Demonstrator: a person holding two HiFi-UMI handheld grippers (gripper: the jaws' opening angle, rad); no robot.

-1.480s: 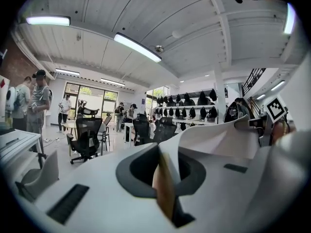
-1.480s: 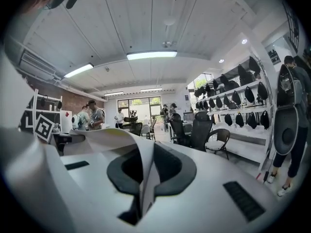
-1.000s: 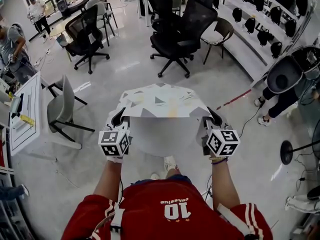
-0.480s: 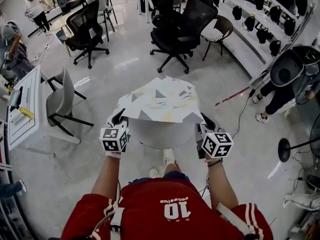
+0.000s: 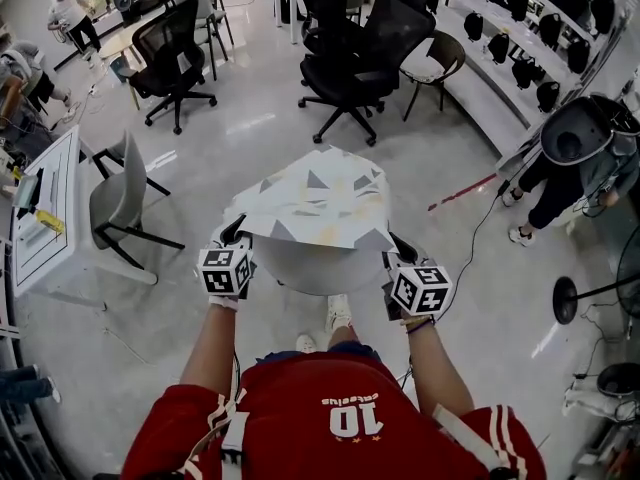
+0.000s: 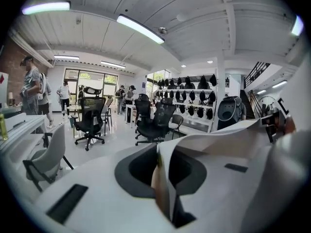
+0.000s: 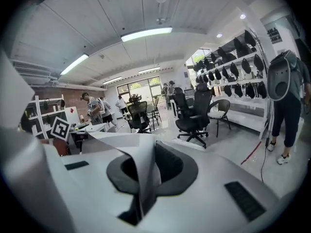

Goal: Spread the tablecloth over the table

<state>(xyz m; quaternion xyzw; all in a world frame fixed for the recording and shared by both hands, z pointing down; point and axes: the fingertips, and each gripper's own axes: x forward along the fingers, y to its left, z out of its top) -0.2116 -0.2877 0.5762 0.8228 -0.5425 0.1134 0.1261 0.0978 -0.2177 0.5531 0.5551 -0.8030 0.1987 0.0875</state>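
A white tablecloth (image 5: 312,200) with grey triangles hangs spread above a round white table (image 5: 310,266) and hides most of its top. My left gripper (image 5: 233,232) is shut on the cloth's near left corner. My right gripper (image 5: 394,249) is shut on the near right corner. In the left gripper view a fold of the tablecloth (image 6: 218,136) runs in between the closed jaws of that gripper (image 6: 163,181). The right gripper view shows the same: a strip of tablecloth (image 7: 127,152) is pinched in the right gripper (image 7: 142,183). The table's far edge is hidden under the cloth.
Black office chairs (image 5: 352,60) stand beyond the table. A grey chair (image 5: 118,204) and a white desk (image 5: 45,218) are at the left. A person (image 5: 578,150) stands at the right by a shelf of helmets (image 5: 520,28). A cable and red tape (image 5: 462,193) lie on the floor.
Both grippers have come down with the cloth, and the right one has drifted inward to the left. The cloth now hangs lower and closer over the table top.
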